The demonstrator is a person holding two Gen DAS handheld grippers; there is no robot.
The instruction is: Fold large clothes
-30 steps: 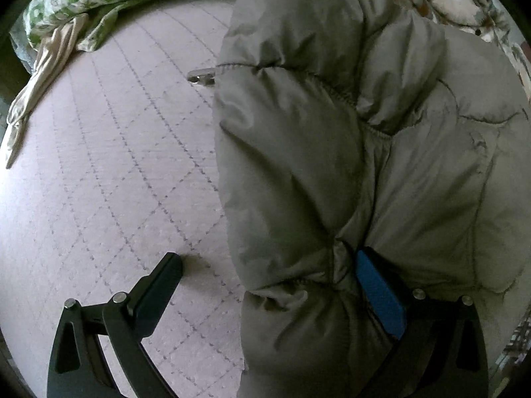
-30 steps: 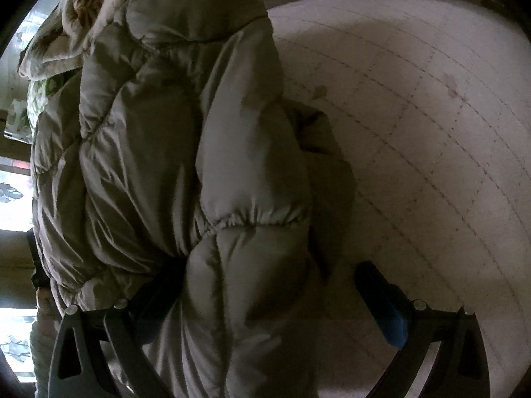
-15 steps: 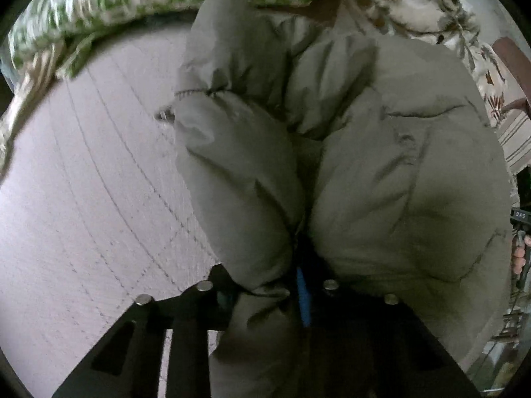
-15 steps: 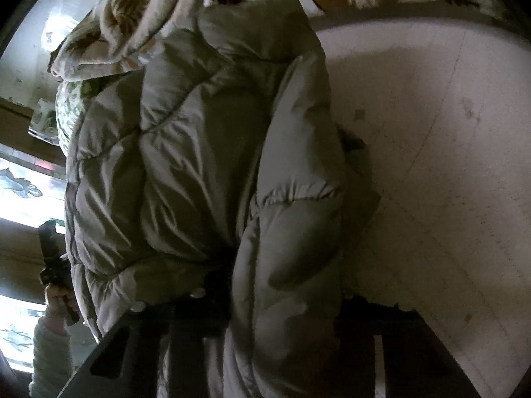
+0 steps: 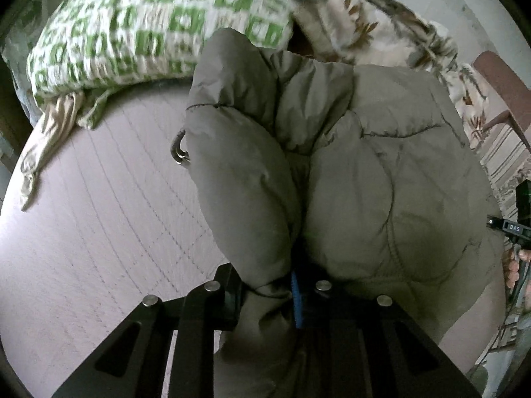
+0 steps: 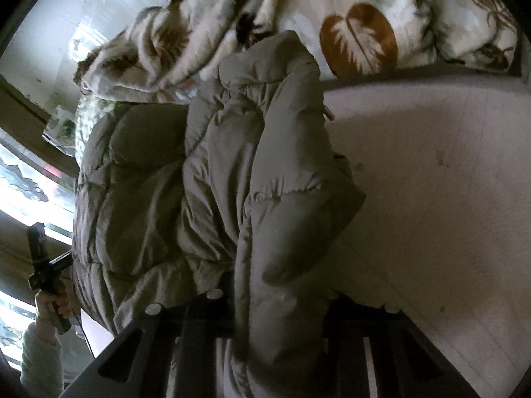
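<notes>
The left claw (image 5: 275, 293) is clamped on a fold of the grey puffer jacket (image 5: 348, 182); its jaws have just been closing, and padded fabric bulges up on both sides of the pinch. The right claw (image 6: 275, 311) has likewise just been closing and grips another edge of the same jacket (image 6: 205, 192), whose bulk hangs between the two and trails onto the quilted bed (image 5: 99, 215). A metal zipper pull (image 5: 181, 152) dangles at the jacket's left edge. Behind it lie a green-patterned pillow (image 5: 149, 30) and a leaf-print blanket (image 6: 358, 10). A sleeved hand (image 6: 49, 305) holds the other tool at the right view's lower left.
</notes>
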